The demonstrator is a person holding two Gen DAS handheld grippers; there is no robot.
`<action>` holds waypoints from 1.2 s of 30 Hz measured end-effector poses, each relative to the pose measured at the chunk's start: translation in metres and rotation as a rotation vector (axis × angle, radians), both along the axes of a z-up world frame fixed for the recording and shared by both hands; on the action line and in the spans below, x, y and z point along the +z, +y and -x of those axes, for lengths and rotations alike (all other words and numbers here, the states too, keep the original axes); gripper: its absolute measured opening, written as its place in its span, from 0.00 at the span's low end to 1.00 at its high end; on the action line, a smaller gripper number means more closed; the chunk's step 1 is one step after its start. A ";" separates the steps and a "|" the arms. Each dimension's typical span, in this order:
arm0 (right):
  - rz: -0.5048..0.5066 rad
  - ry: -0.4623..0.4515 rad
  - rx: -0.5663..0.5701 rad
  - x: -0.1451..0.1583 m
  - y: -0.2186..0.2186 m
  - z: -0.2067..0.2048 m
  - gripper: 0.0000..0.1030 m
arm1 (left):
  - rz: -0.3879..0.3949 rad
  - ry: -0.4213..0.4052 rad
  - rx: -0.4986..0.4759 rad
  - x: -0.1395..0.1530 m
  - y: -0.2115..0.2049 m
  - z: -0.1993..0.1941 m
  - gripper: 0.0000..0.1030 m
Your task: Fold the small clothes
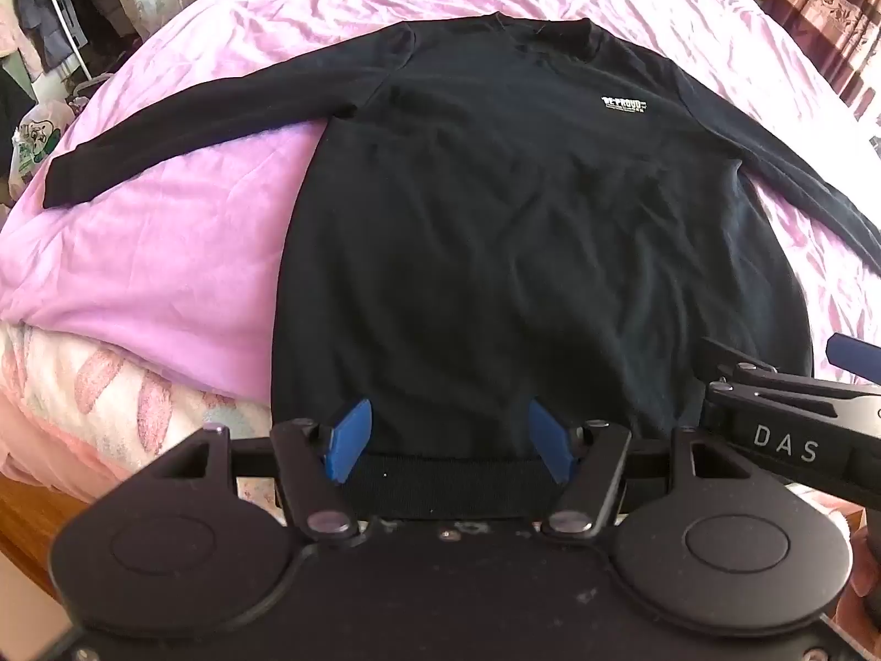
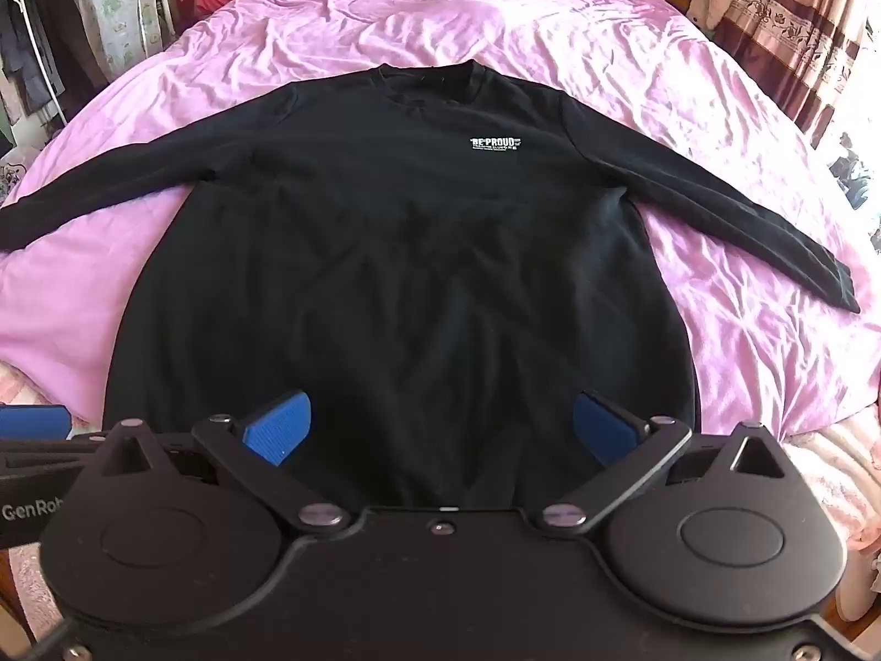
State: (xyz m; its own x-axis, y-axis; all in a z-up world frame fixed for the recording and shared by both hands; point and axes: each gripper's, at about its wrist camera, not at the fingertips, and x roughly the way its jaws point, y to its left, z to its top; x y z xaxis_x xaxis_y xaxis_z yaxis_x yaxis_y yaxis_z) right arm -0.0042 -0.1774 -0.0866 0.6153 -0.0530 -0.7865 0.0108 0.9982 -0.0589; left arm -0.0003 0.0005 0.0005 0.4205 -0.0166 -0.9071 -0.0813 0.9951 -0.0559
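Because the black long-sleeved sweatshirt (image 1: 528, 231) had to lie flat before any fold, it was spread face up on the pink quilt (image 1: 181, 286), collar toward the top of the frame, hem toward the bottom, both sleeves splayed outward.

Going from the left: I held my left gripper (image 1: 446, 449) low over the hem, its blue pads spread wide with nothing pinched between them; the ribbed hem band (image 1: 440, 476) lay just under them in the lower centre of the left wrist view. I judged I stood there to take the bottom edge. My right gripper (image 2: 438, 435) hovered over the lower body of the sweatshirt, jaws likewise gaping and empty, close beside the left one.

That left view showed the whole sleeve (image 1: 181, 132) running out to its cuff at the frame's left edge, and the hem band; its opposite sleeve ran off the right edge. From the right wrist came the other sleeve (image 2: 716, 220) complete to its cuff at right, and the white chest print (image 2: 494, 144) more clearly, but its hem was hidden behind the gripper's body.
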 end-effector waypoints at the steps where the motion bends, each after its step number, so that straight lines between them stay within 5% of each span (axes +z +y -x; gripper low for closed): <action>1: 0.000 0.001 -0.001 0.000 0.000 0.000 1.00 | -0.002 0.000 -0.002 0.000 0.000 0.000 0.65; 36: -0.010 -0.007 0.000 0.004 -0.001 0.003 1.00 | -0.008 -0.006 -0.001 0.001 0.000 -0.001 0.65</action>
State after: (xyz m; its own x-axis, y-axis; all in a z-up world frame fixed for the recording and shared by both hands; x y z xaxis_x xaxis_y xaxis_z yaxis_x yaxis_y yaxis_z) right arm -0.0073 -0.1789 -0.0830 0.6207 -0.0456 -0.7827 0.0112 0.9987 -0.0492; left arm 0.0002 0.0004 0.0018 0.4258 -0.0097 -0.9048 -0.0805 0.9956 -0.0486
